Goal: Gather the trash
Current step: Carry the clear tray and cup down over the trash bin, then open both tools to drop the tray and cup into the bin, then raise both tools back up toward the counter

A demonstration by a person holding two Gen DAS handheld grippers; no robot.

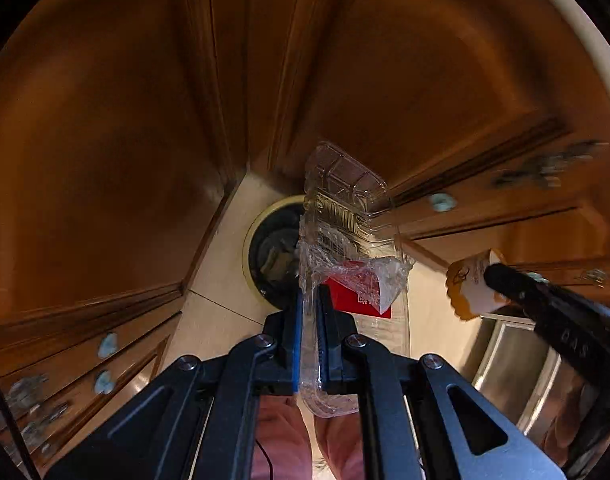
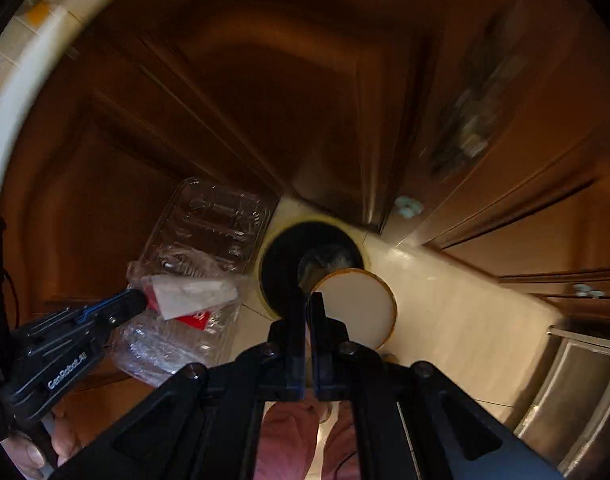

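left gripper clamps clear plastic tray; right gripper pinches paper cup, both above bin.

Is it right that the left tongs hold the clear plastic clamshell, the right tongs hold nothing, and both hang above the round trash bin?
Not quite: the right tongs are shut on a paper cup, as the right wrist view shows. The rest stands: the left tongs grip the clear plastic clamshell, and both hang over the round trash bin.
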